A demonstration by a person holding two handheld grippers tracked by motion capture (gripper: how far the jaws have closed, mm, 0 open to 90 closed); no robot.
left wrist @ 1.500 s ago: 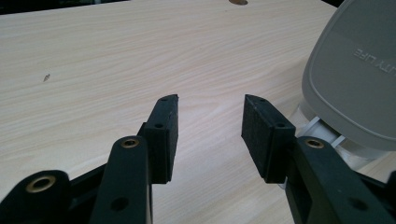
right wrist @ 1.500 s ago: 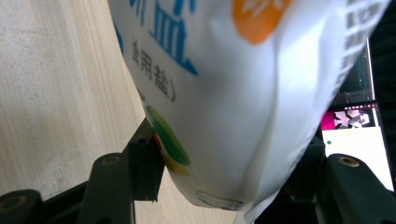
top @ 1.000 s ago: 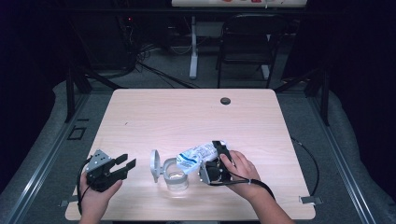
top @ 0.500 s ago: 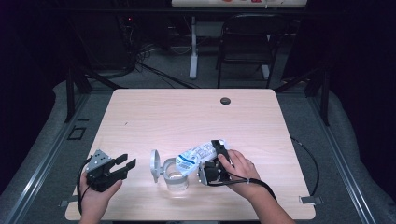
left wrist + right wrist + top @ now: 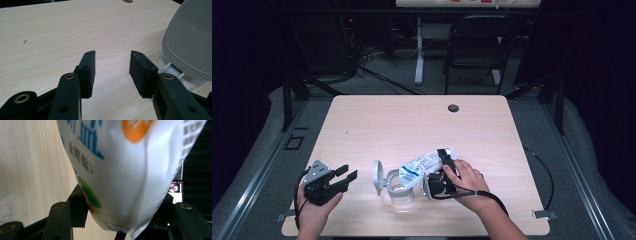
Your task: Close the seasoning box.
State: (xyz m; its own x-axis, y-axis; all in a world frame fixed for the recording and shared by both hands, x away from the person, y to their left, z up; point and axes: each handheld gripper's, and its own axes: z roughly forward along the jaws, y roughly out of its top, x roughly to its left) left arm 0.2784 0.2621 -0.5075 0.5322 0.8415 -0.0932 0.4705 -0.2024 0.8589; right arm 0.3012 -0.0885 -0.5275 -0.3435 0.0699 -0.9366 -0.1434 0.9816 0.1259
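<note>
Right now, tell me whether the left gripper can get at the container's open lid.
Probably yes. The left gripper has open, empty jaws, and bare table lies between it and the grey lid standing up beside the clear container. The right gripper and its bag sit on the far side.

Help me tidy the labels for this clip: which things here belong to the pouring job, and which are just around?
In the job:
- white bag, clamped in the right gripper
- clear jar with its open grey lid
- left gripper, jaws open

Just around:
- black chair
- table's cable hole
</note>
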